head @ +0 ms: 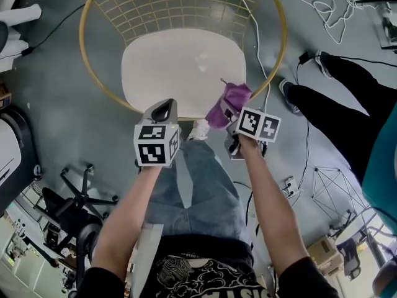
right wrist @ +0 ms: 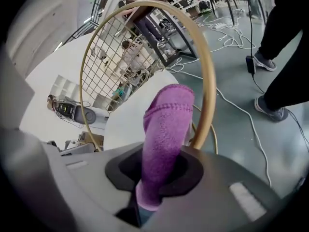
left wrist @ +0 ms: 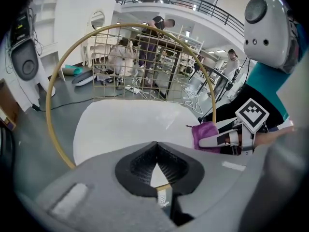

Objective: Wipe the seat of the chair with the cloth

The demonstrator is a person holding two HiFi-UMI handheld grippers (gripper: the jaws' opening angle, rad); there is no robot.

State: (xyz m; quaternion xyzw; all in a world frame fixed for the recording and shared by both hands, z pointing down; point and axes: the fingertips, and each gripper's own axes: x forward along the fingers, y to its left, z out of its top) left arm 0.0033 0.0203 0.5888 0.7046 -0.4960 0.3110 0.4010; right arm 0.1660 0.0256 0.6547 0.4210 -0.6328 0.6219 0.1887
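When you look down from the head view, both tools show at once. The left gripper is at the 6 o'clock edge of the seat, and the right gripper is at its 5 o'clock corner. I cannot tell from there if the cloth touches the seat.

Only the left gripper view shows the right gripper from the side, with the cloth poking out over the seat's 3 o'clock edge. It also shows the left tongs pressed together at the tips, with nothing in them.

Only the right gripper view shows the grip up close. Its tongs are squeezed tight on the bottom of the cloth.

From there the cloth stands up long and thin, like a fat finger. It points to 12 o'clock and leans a bit to 1 o'clock, and its round top is folded over.

The cloth is purple, soft and fuzzy. The seat is white, smooth and a bit shiny, a square with round corners. A thin gold ring goes round it, with a gold wire grid at 12 o'clock.
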